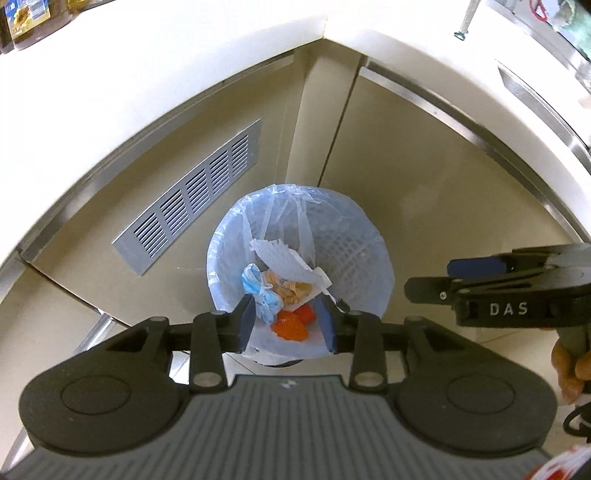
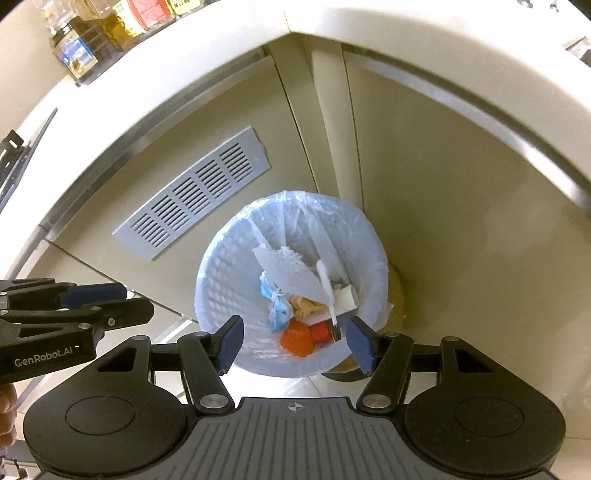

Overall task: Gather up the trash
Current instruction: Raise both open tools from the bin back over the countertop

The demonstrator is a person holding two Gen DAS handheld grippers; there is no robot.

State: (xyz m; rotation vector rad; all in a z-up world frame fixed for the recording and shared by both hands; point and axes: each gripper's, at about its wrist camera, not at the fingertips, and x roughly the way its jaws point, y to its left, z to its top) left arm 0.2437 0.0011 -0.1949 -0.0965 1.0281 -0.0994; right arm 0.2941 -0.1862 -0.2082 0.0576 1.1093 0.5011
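Both grippers point steeply down over a waste bin [image 1: 299, 284] tucked into the inside corner of the cabinets, under the white countertop [image 1: 147, 74].

Left gripper [image 1: 288, 323]: jaws parted to a moderate gap, nothing between the blue pads [image 1: 246, 325], nothing gripped. Through the gap the bin's contents show.

Right gripper [image 2: 293, 341]: jaws wider apart than the left's, empty as well. In the left wrist view it enters from the right edge, side-on, level with the bin's rim; part of the person's hand [image 1: 569, 369] shows below it on the handle.

Bin: white mesh basket lined with a pale blue plastic bag [image 2: 295, 206] folded over the rim. Trash lies at the bottom: a white foam net sleeve [image 2: 288, 271], a crumpled blue face mask [image 2: 277, 310], a wad of brownish paper [image 2: 306, 306], orange pieces [image 2: 297, 341], a red piece [image 2: 320, 331], and a white toothbrush [image 2: 328, 295] leaning bristles-down near the rim.

A grey vent grille [image 2: 192, 199] sits on the cabinet face left of the bin. Bottles [image 2: 96, 33] stand on the countertop at upper left.
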